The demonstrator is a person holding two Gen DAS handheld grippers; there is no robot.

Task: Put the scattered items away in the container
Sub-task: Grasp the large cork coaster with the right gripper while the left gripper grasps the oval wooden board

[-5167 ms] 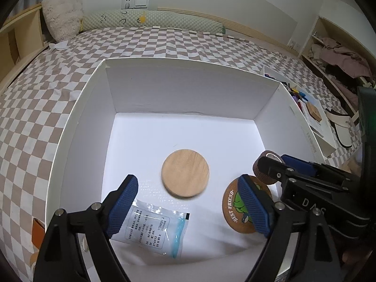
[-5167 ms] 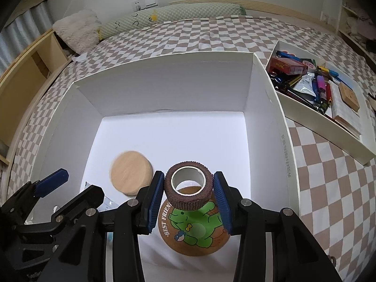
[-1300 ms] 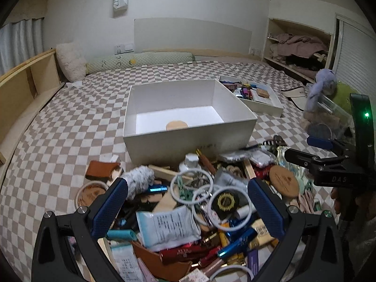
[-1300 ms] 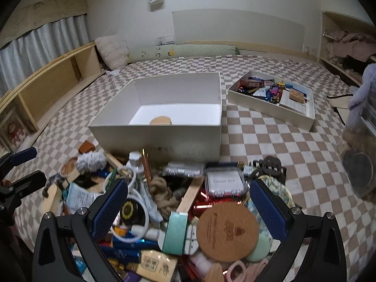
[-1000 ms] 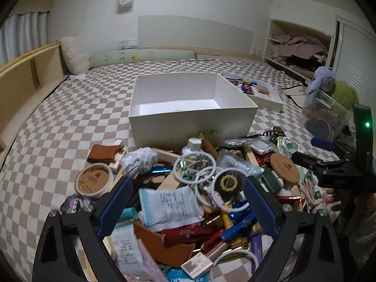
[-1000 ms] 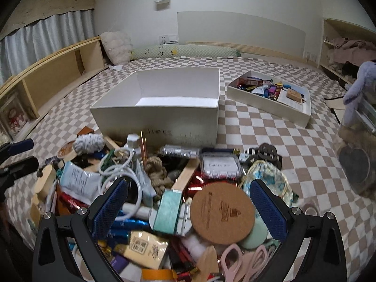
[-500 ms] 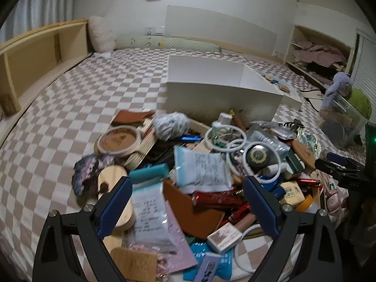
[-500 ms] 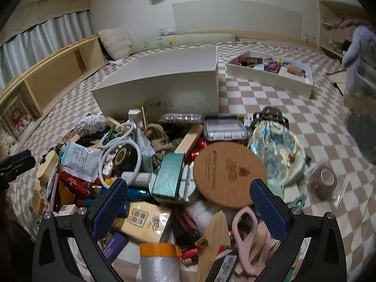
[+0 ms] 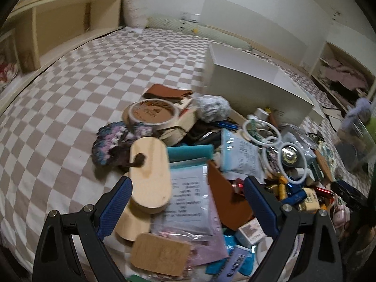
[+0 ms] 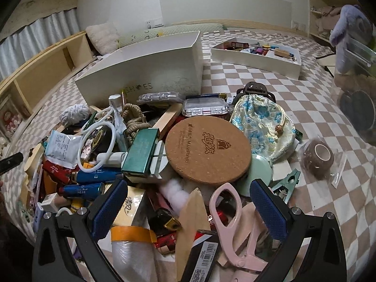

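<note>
- The white shoe box point(image 10: 150, 70), the container, stands on the checked bedspread point(image 9: 70, 89) behind the pile; earlier both cameras looked down into it, and now they sit low over the clutter, with the box interior out of sight.
- The scattered pile point(image 10: 145, 141) lies just in front of the box, touching its front wall.
- The left gripper point(image 9: 186, 203) has its jaws wide apart, holding nothing; a clear printed bag point(image 9: 188, 195) and a brown leather piece point(image 9: 225, 199) lie between them, an oval wooden block point(image 9: 150, 176) beside the left pad.
- The right gripper point(image 10: 189, 208) is equally spread and empty, above pink scissors point(image 10: 231, 225) and a pointed wooden piece point(image 10: 191, 213); a round cork coaster point(image 10: 208, 149) sits beyond.
</note>
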